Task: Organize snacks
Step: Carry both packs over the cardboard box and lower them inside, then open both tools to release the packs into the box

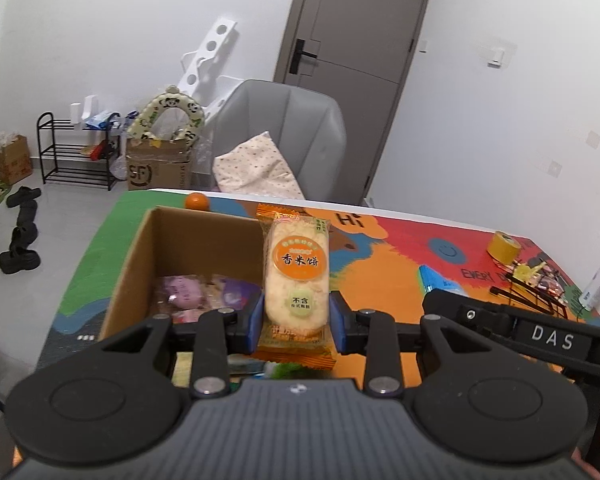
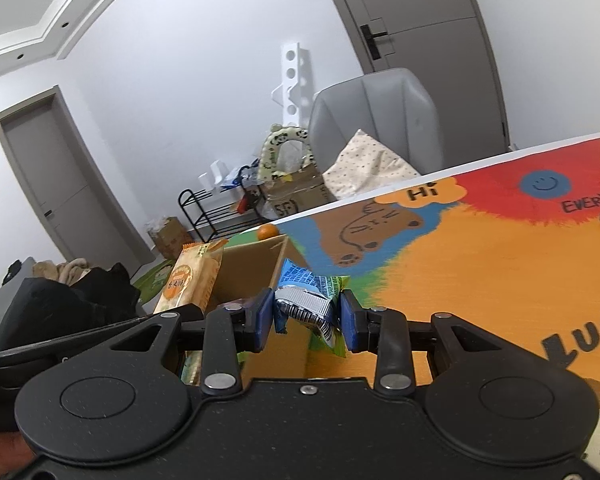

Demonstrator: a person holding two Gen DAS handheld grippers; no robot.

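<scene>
Left tool (image 1: pixel 296 316): blue pads clamped on both sides of a rice cracker packet (image 1: pixel 297 276), orange wrapper with a clear window, held upright with its long axis pointing away from the camera. The packet sits at the right wall of an open cardboard box (image 1: pixel 188 240); whether it touches that wall cannot be told from this view.

Right tool (image 2: pixel 306 320): pads pressed on a crumpled blue, silver and green snack pouch (image 2: pixel 308 300), held above the counter (image 2: pixel 480 280) just right of the box. In the right wrist view the rice cracker packet (image 2: pixel 192 280) shows at left, in front of the box wall (image 2: pixel 252 268).

Box interior: a few wrapped snacks (image 1: pixel 204 294) on the bottom, pink and purple wrappers, print blurred.

Counter: covered with a colourful cartoon mat. A tangerine (image 1: pixel 196 201) lies beyond the box's far wall, near the counter's far edge. Yellow tape roll (image 1: pixel 504 247) toward the far right, well apart from the box.

Beyond the counter: grey armchair (image 1: pixel 284 136) with a dotted cushion (image 1: pixel 256 168), then a grey door (image 1: pixel 356 40).
</scene>
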